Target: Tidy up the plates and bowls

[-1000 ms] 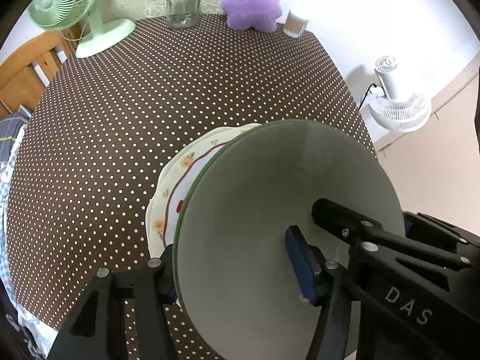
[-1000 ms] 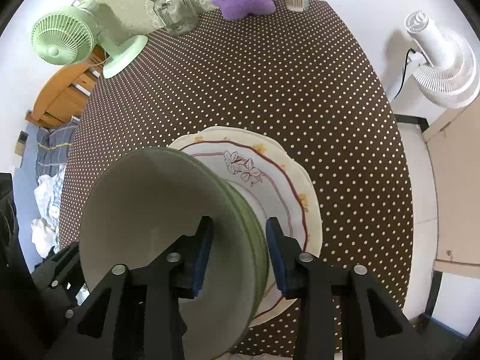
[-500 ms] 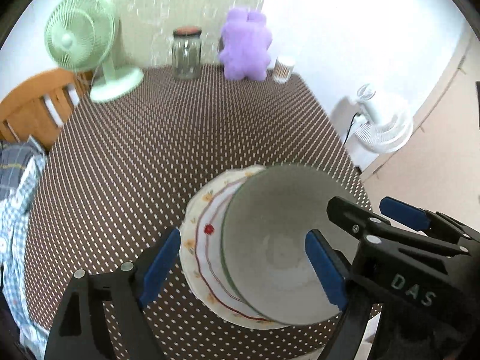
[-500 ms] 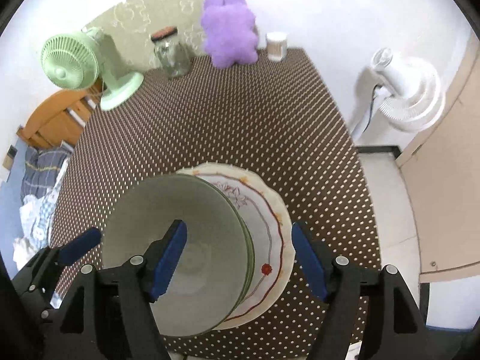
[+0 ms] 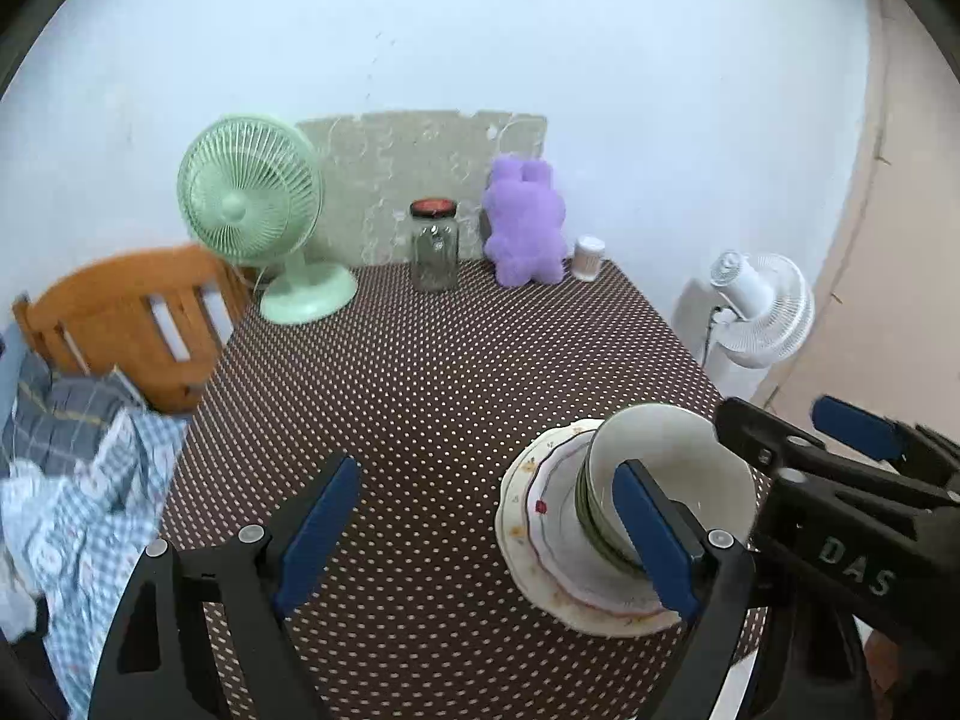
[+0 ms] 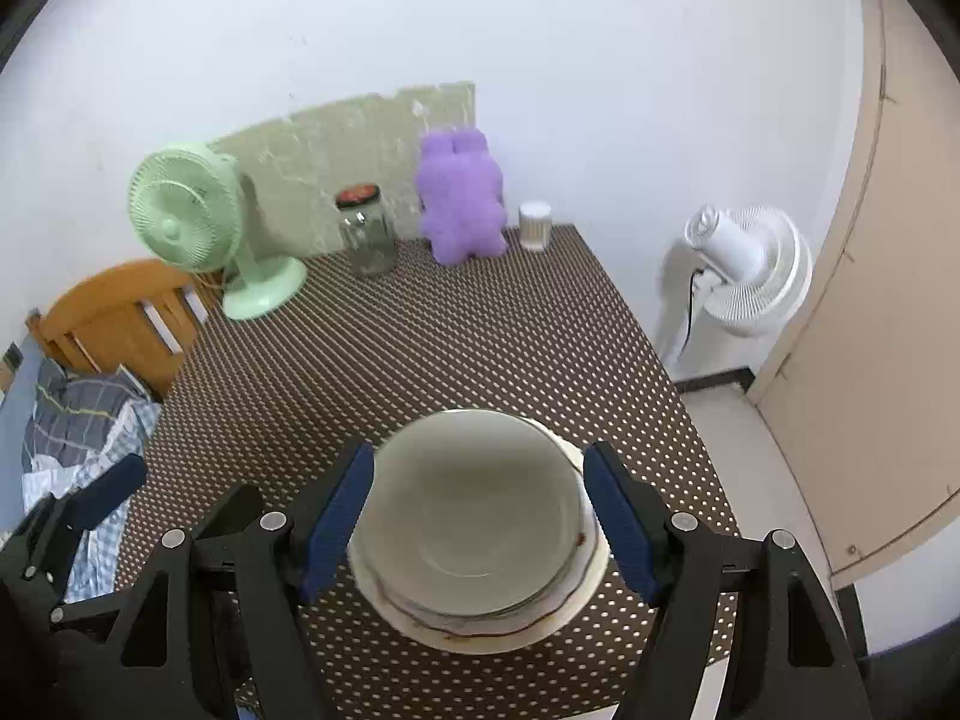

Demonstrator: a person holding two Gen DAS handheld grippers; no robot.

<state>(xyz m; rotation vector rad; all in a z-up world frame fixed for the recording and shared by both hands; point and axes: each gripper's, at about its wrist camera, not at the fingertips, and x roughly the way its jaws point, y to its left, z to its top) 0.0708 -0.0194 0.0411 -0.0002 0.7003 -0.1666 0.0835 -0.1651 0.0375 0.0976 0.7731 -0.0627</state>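
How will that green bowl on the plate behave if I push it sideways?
The bowl looks glazed and rigid, so it would probably slide across the floral plate rather than tip. Likely ceramic, so fairly heavy and chippable near the table edge.

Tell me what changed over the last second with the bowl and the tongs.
Both tongs let go of the bowl: a second ago each pinched its rim, tilted over the plate. Now the bowl sits upright on the plate, and the left tongs and right tongs have opened wide and drawn back. The plate, fan, jar and purple toy stayed put.
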